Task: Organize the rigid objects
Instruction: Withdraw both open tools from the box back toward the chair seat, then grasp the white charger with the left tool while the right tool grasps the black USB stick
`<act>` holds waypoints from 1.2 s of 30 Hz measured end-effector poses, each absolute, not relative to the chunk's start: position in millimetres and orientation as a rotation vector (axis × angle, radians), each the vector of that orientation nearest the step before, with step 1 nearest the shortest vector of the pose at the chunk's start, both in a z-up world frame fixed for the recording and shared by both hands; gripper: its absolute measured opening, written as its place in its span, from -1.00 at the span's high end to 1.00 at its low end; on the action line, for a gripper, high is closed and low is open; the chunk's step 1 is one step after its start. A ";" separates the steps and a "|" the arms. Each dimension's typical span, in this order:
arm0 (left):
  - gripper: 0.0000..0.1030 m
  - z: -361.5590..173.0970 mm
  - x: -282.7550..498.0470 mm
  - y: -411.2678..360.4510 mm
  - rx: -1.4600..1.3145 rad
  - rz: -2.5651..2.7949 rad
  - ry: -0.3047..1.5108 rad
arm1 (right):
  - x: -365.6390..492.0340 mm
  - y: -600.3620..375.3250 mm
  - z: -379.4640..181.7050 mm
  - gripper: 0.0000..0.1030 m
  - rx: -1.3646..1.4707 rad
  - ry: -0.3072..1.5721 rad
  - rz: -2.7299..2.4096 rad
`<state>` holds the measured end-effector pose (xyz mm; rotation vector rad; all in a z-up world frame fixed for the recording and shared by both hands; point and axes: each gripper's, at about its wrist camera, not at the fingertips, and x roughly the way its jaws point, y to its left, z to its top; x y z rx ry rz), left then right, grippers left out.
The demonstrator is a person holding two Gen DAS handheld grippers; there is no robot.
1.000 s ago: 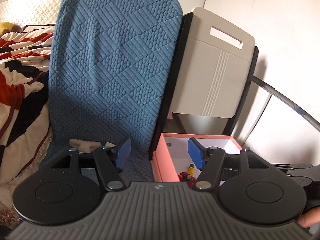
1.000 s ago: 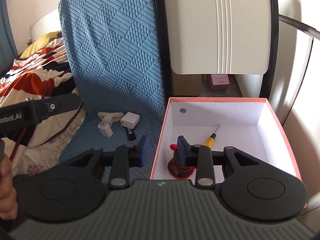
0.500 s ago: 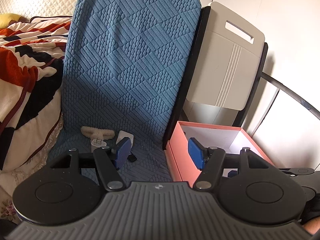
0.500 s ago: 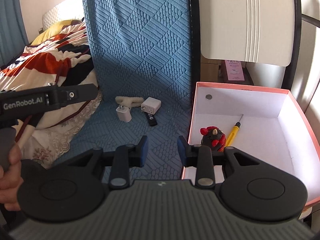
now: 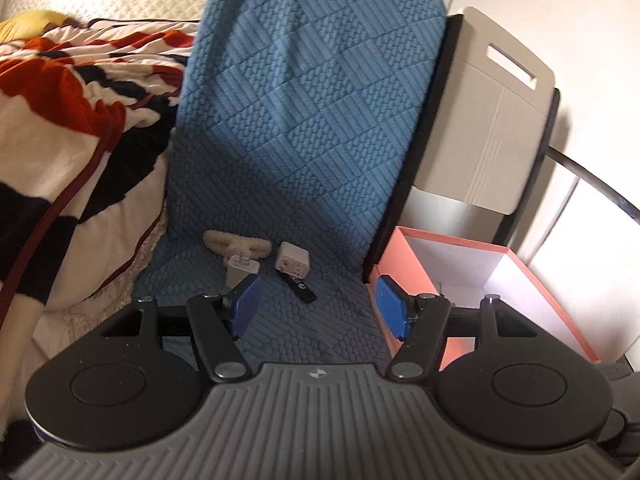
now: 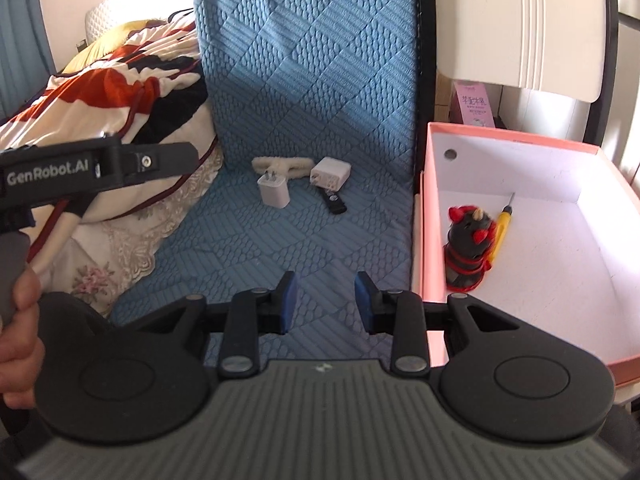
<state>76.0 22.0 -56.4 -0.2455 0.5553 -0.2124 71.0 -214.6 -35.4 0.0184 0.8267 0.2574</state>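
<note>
With both claws empty, left [image 5: 316, 304] wide and right [image 6: 325, 304] narrow, I go for the chargers [image 6: 274, 192]; next I must straddle one.

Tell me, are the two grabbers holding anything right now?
No, nothing is held. The left gripper and the right gripper are both open and empty above the blue mat. The chargers lie untouched.

Blue quilted seat cover [image 6: 280, 240] — bearing two white chargers [image 6: 273, 191], a black stick [image 6: 335, 203], perhaps a brush [image 6: 280, 165].
</note>
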 end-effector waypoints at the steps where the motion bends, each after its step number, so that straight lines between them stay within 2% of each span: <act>1: -0.34 -61.0 78.6 25.8 -0.262 -0.211 0.568 | 70.0 -212.4 -37.5 0.32 0.018 0.829 0.257; 23: -0.34 -102.8 165.6 20.7 -0.192 -0.249 0.704 | 119.0 -198.4 -61.8 0.32 -0.006 0.816 0.296; 36: -0.34 -120.3 250.4 30.9 -0.194 -0.254 0.786 | 163.5 -173.5 -89.8 0.33 -0.058 0.840 0.360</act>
